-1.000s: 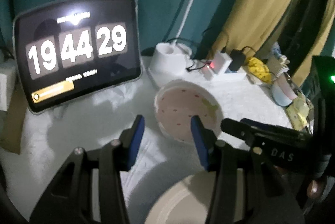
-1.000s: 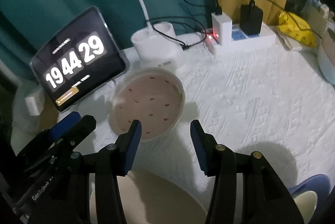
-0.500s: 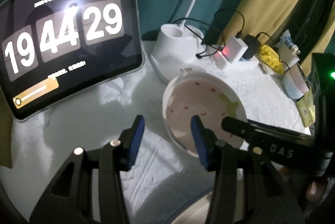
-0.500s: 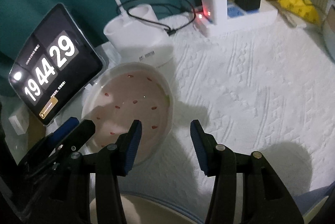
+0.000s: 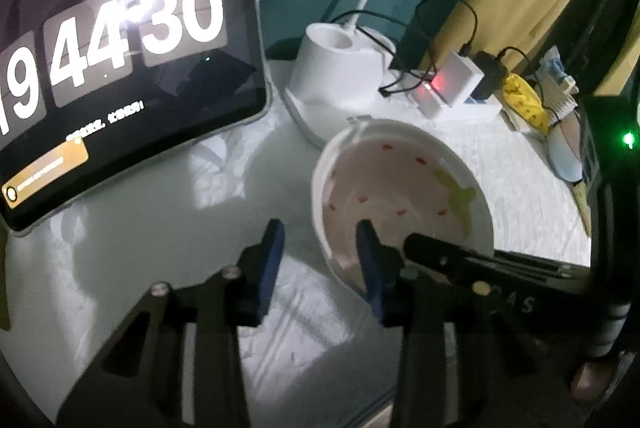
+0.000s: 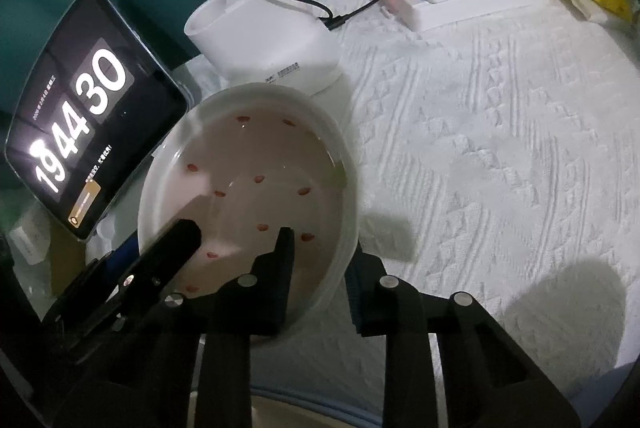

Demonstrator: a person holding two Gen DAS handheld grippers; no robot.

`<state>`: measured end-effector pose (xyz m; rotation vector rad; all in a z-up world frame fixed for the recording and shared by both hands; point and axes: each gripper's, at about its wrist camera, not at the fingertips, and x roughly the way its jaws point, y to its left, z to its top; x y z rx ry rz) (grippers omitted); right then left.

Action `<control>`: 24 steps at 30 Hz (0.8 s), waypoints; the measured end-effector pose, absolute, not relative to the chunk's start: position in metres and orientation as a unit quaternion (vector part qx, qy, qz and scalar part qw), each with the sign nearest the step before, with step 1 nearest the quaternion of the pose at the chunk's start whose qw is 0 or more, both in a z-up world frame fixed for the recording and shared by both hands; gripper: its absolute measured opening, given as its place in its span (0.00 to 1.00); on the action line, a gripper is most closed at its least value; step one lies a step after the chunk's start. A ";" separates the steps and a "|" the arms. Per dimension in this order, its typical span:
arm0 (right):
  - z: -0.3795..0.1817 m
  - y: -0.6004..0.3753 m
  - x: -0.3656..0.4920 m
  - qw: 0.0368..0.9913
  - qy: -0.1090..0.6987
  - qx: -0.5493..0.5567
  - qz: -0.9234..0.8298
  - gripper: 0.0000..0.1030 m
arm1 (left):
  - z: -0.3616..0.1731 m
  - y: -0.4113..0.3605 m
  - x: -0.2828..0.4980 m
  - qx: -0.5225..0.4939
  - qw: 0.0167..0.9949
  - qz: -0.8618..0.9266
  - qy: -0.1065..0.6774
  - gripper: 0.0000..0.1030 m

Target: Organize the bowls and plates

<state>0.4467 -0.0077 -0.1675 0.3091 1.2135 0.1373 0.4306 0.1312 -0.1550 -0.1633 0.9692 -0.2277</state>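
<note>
Right wrist view first: the right gripper (image 6: pixel 320 260) has its fingers apart and straddling the near rim of the pink bowl (image 6: pixel 256 168), one finger inside, the other outside, not clamped down as far as I can see. Over on the left wrist view, the left gripper (image 5: pixel 320 248) is spread apart too, straddling the bowl's left rim, right finger over the inside. That bowl sits on the white textured cloth (image 6: pixel 500 148), just in front of the white lamp base (image 6: pixel 264 40). Beside it leans a tablet clock (image 5: pixel 116 68) reading 19 44 30, power strip (image 6: pixel 480 0) further back.
</note>
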 end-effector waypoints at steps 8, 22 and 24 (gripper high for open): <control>-0.165 -0.005 0.443 0.816 0.559 0.137 0.064 0.19 | -0.157 0.126 0.431 -0.070 0.877 -0.117 0.460 0.18; -0.137 -0.006 0.428 0.835 0.530 0.134 0.068 0.17 | -0.134 0.127 0.413 -0.065 0.894 -0.112 0.428 0.16; -0.133 -0.007 0.425 0.837 0.527 0.133 0.070 0.17 | -0.129 0.126 0.409 -0.064 0.897 -0.111 0.423 0.16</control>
